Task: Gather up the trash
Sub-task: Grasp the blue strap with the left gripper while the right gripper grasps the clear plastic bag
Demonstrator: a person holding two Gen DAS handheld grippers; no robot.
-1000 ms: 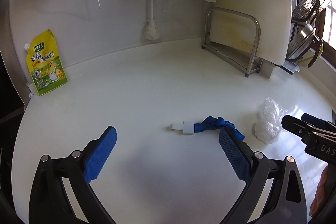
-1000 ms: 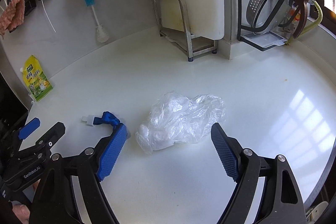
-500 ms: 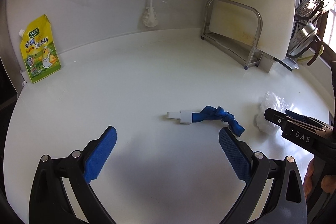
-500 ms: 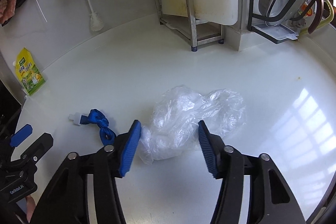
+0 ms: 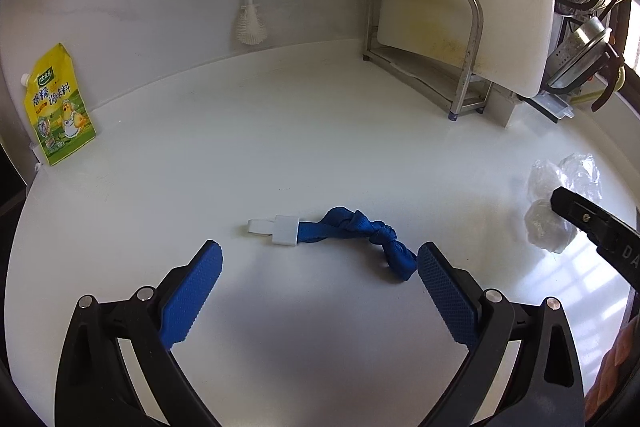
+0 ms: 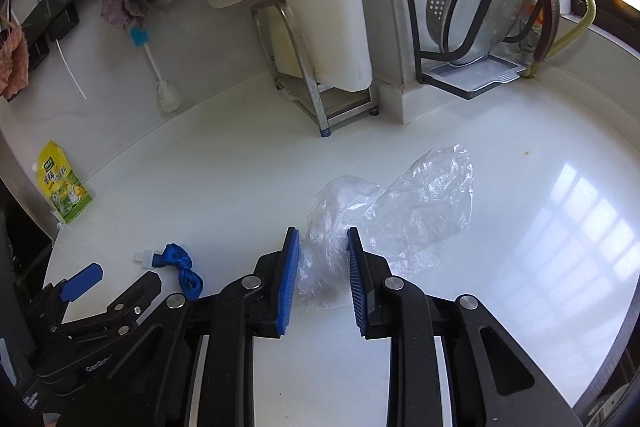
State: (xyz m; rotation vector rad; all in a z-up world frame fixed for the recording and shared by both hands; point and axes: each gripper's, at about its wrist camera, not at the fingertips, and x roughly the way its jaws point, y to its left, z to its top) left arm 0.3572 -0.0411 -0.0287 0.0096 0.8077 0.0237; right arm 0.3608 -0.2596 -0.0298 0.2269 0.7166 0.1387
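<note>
Step in hand: pickup of the first trash item. The right gripper (image 6: 322, 247) has just been closing; its jaws now stand nearly together, pinching the near end of the crumpled clear plastic bag (image 6: 404, 205), the rest of which trails ahead and right of the pads on the white countertop (image 6: 520, 287). The left gripper (image 5: 320, 267) is wide open and holds nothing. The knotted blue strap with a white clip (image 5: 344, 229) lies just ahead of its jaws, its knotted end about touching the right fingertip (image 5: 430, 261).

Judged next: lift the bag clear; the left jaws must advance around the strap before they close.
</note>
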